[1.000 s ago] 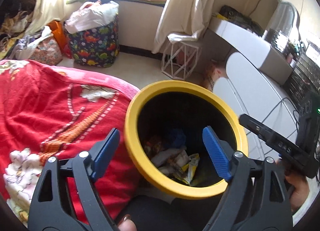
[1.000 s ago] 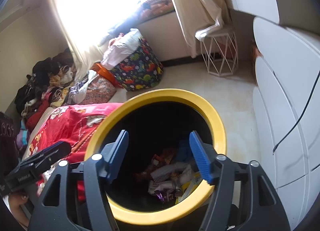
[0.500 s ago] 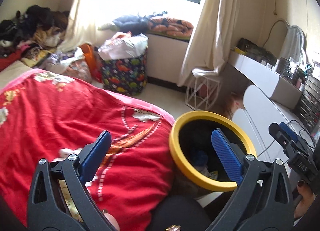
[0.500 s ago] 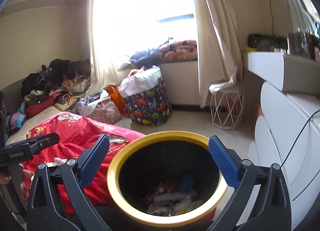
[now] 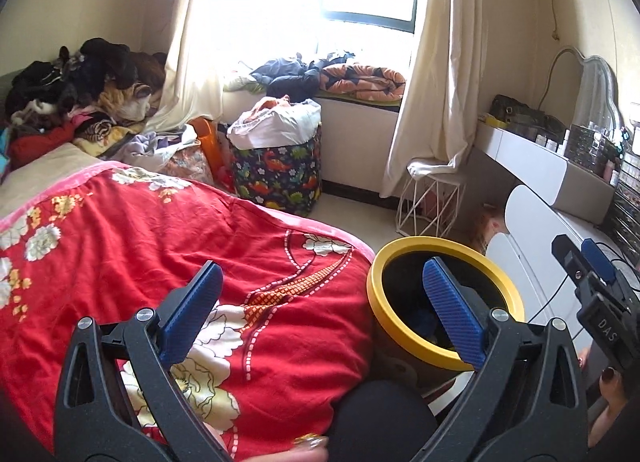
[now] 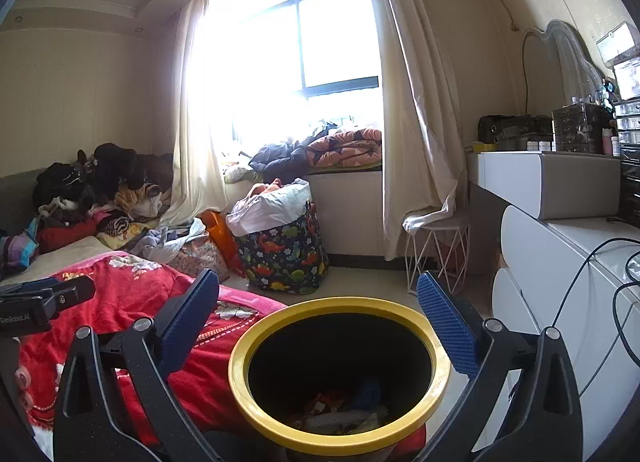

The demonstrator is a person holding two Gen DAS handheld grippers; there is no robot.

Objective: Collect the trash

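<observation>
Since a second ago both my grippers have pulled up and back from the bin, and their jaws have just been opening; now each stands as wide as it goes, with nothing between the pads.

Left wrist view: my left gripper [image 5: 320, 302] hangs empty over the red floral blanket [image 5: 168, 246], its right pad in front of the yellow-rimmed bin [image 5: 384, 314]. The bin, which filled the frame before, now sits small, pressed against the blanket's edge. Right of the bin my right gripper [image 5: 592, 266] shows, with "DAS" legible on its body. A dinosaur-print bag [image 5: 280, 174] stands beyond the bin, under the window.

Right wrist view: my right gripper [image 6: 320, 316] is empty too, straddling the bin [image 6: 248, 390] from above. The trash [image 6: 340, 414], crumpled wrappers, lies at the bin's bottom. Left of the bin, the left gripper [image 6: 48, 298] reads "GenRobot.AI". White drawers [image 6: 560, 286] stand right of the bin, a wire stool [image 6: 436, 250] behind it.
</observation>
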